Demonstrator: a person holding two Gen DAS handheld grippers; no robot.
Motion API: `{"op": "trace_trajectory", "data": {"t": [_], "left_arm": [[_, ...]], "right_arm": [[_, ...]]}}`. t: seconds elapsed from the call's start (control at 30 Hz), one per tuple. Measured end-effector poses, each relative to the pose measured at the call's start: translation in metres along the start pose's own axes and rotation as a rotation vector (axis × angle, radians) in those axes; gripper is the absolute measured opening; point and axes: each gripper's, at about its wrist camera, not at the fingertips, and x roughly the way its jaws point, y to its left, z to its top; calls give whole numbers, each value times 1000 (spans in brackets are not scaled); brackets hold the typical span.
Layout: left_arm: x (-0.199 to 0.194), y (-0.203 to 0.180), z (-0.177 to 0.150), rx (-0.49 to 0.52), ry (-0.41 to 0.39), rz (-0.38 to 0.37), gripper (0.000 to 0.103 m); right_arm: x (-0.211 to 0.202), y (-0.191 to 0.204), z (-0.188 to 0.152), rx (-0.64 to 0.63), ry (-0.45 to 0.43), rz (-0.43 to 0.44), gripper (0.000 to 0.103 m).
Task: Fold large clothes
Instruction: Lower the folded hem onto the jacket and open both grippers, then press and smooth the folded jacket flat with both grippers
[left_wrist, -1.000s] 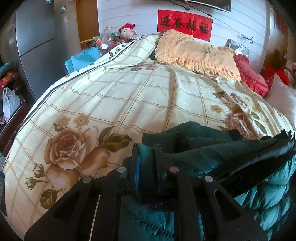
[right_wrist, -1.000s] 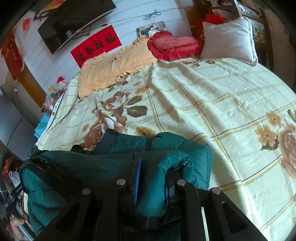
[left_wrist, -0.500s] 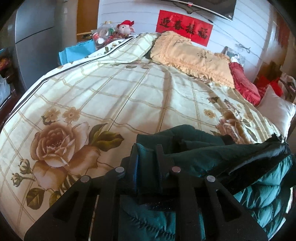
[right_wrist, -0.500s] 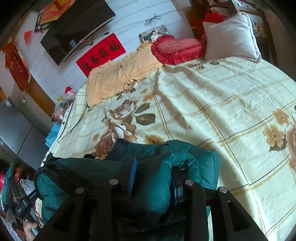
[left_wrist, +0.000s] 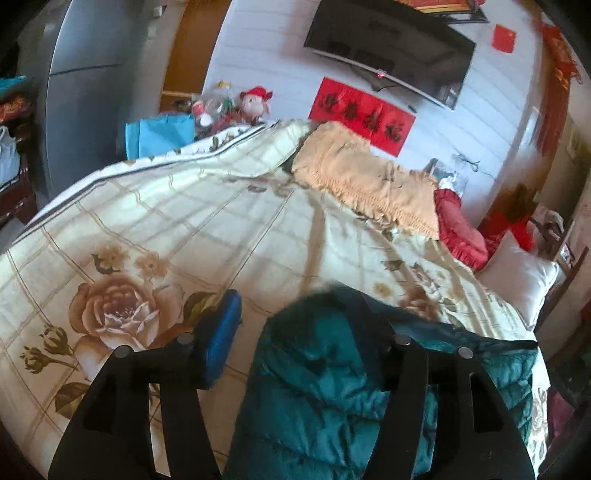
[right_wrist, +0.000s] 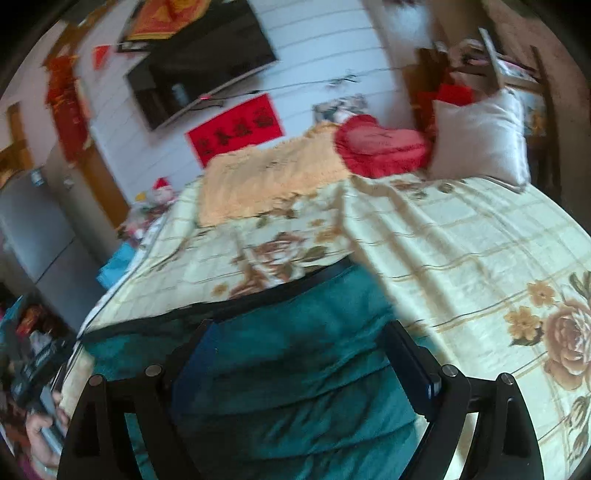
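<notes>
Your left gripper (left_wrist: 295, 332) and right gripper (right_wrist: 299, 354) have both just been opening, and their fingers now stand spread with nothing pinched; the green jacket (right_wrist: 295, 369) lies loose between and below them, so it looks let go. It rests on the near part of the bed (left_wrist: 184, 221), its dark edge turned toward the far pillows (right_wrist: 266, 177). That reads as a fold laid down. Next you would likely pick a fresh edge to grip.
</notes>
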Motion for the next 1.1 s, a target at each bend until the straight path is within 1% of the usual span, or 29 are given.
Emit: {"op": "trace_trajectory", "data": {"t": [0.07,0.1,0.17,0.23,0.3,0.4,0.47,0.5,0.53,0.57,0.7,0.77,0.87,0.93,1.0,1.1], "left_arm": [[-8,-10,-6,27,-10,1,59],[-9,-14,-10,43,-7,-1,59],[-4,-30,-20,103,23,8,59],[8,-44,-31,168,72,43,59],[28,-57,-42,238,138,86,59],[58,-66,-55,297,196,149,59],[69,-64,-57,291,202,156,60],[75,-64,-56,283,205,158,64],[82,-63,-55,272,210,165,67],[89,-61,-53,265,217,174,72],[110,-55,-50,235,240,171,81],[114,-55,-51,227,237,164,81],[116,-57,-54,240,222,172,82],[116,-57,-54,246,221,176,82],[112,-58,-51,261,225,176,82],[95,-62,-48,292,193,188,81]], "right_arm": [[0,24,-12,-72,8,38,88],[4,35,-18,-113,23,43,88],[17,54,-26,-166,68,30,88],[35,70,-34,-197,102,31,86],[53,79,-37,-238,128,-7,85],[86,88,-44,-301,165,-78,85],[103,87,-45,-329,177,-118,85],[111,85,-45,-328,183,-131,85],[120,82,-43,-314,191,-139,85],[126,78,-41,-301,198,-144,85],[157,61,-32,-231,261,-166,86],[165,58,-31,-216,273,-171,87],[174,54,-32,-196,277,-172,88],[174,56,-32,-202,283,-181,88],[165,59,-32,-214,276,-188,87],[128,64,-33,-247,217,-174,87]]}}
